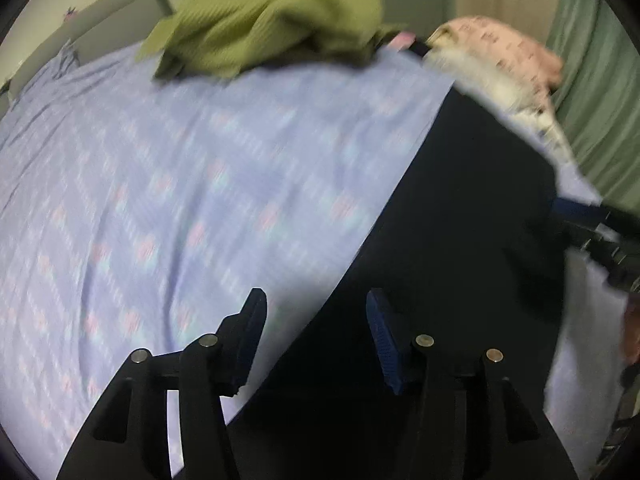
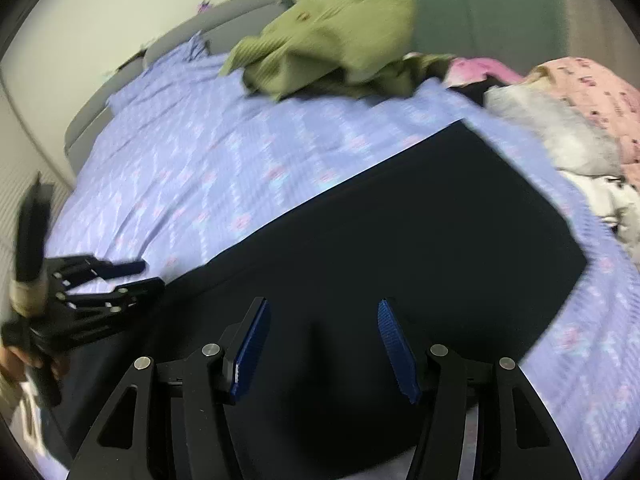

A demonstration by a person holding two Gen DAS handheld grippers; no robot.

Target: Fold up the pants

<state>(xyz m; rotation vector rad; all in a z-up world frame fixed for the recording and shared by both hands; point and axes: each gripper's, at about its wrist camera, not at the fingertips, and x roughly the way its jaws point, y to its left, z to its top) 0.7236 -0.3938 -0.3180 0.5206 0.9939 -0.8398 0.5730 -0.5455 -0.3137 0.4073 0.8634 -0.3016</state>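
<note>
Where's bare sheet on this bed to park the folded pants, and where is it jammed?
Free: the wide stretch of lilac bedsheet between the dark pants, the grey headboard and the green garment. A narrow strip runs along the pants' right edge. Crowded: the far side, under the green garment and the pink-and-white clothes pile.

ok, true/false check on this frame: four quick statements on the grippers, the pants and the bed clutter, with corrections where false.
1. Dark navy pants lie flat on the lilac patterned bedsheet. True.
2. The left gripper clamps the pants. False: its jaws stand apart, nothing between the pads.
3. The right gripper is open. True.
4. The olive-green ribbed knit garment lies on top of the pants. False: it sits apart, further up the bed.
</note>
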